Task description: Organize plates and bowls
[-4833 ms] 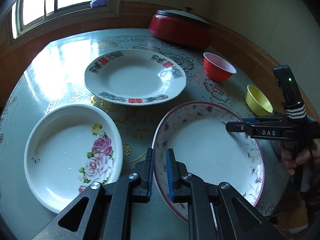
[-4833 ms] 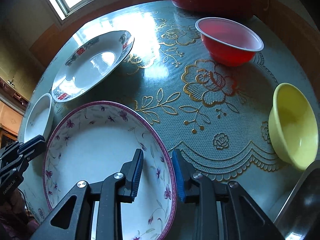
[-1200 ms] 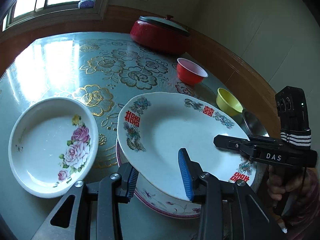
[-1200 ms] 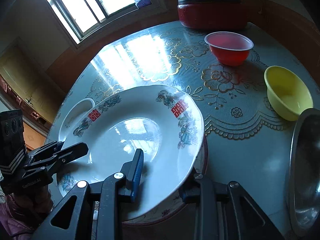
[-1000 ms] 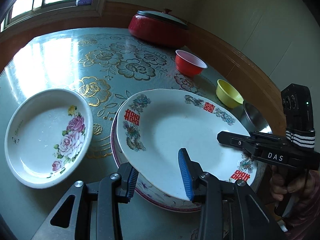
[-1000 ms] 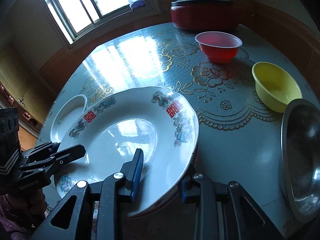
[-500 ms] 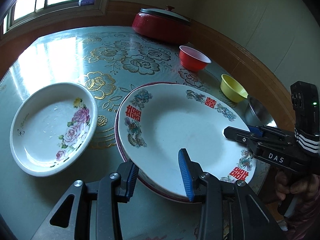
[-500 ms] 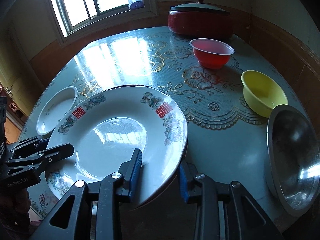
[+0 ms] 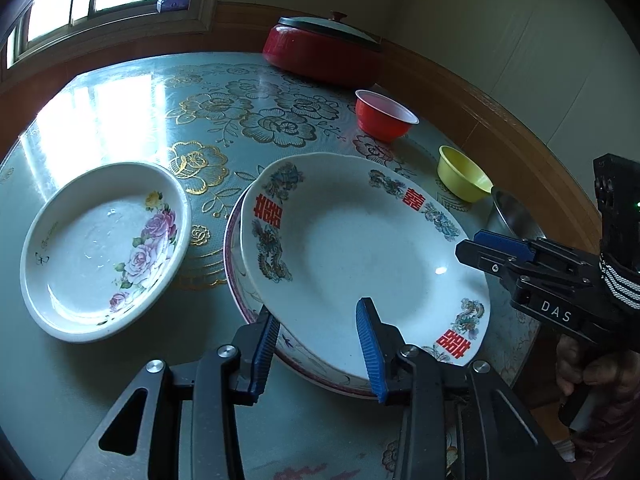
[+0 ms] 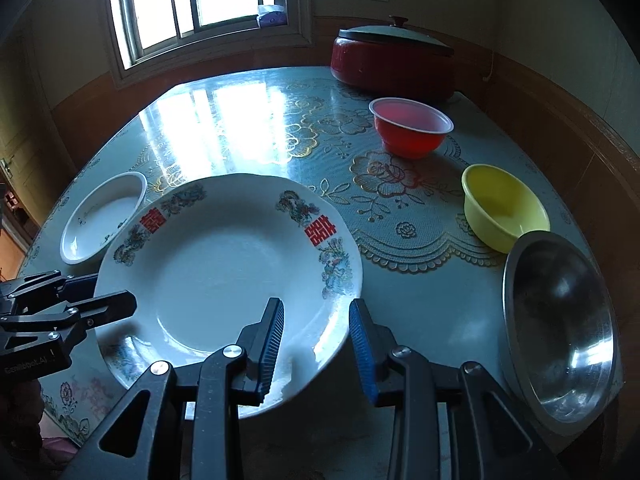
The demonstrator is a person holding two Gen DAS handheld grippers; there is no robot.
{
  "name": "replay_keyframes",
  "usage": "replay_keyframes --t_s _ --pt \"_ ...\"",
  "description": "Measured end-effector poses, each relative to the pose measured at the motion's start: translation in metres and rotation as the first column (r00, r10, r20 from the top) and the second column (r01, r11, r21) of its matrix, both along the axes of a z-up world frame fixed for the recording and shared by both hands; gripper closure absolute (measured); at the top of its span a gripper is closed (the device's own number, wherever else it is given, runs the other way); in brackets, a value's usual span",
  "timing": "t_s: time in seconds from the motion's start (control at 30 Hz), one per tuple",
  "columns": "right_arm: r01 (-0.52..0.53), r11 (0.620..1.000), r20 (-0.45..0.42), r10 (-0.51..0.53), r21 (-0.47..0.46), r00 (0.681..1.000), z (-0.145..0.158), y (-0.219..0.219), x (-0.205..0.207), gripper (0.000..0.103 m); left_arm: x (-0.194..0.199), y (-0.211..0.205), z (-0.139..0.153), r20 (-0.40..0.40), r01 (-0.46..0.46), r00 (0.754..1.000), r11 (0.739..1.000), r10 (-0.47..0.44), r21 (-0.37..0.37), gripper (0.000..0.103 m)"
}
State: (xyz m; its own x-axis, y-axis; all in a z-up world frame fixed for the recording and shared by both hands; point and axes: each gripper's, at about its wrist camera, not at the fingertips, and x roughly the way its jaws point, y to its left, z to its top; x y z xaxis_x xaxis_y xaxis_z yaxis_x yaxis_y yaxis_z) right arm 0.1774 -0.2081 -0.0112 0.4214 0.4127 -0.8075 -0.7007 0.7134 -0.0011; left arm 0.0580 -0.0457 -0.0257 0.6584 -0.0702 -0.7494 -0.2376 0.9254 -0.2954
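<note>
Round desk (image 9: pixel 120 120) with a glossy flowered cloth, window (image 10: pixel 200 0) glaring off it, and a lidded red pot (image 9: pixel 320 56) at the far edge.

Centre stage is the plate (image 9: pixel 352 248), the white one with red characters on its rim. It lies face up on the purple-rimmed plate (image 9: pixel 236 276), shifted a little off centre. It is round, so it has no true long axis, though the lens stretches it from far left to near right in the left view. Of the lower plate only a thin crescent of rim shows on the left and near sides; in the right view it is completely covered.

The left tool (image 9: pixel 318 312) bites the near rim, with one blue pad tucked under the edge and half hidden, and the other on top. It looks clamped on, though the contact underneath is hard to make out.

The right tool (image 10: pixel 314 308) straddles the opposite rim with its jaws parted: one pad hangs over the plate's face, and the other stands clear outside the edge, with a dark gap between.

The rose plate (image 9: pixel 104 248) sits just left of the stack, apart from it. On the right, running from far to near, are the red bowl (image 9: pixel 384 120), the yellow bowl (image 9: pixel 460 172) and the steel bowl (image 10: pixel 560 320), the last mostly blocked in the left view. A hand (image 9: pixel 580 368) is cut off at the frame edge.
</note>
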Motion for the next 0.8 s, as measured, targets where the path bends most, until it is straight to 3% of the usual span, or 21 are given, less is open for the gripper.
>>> replay_keyframes --t_s 0.8 --pt "-0.078 0.997 0.052 0.078 -0.003 0.996 0.015 0.029 -0.024 0.068 -0.024 0.001 0.015 0.072 -0.040 0.997 0.999 0.038 0.025 0.062"
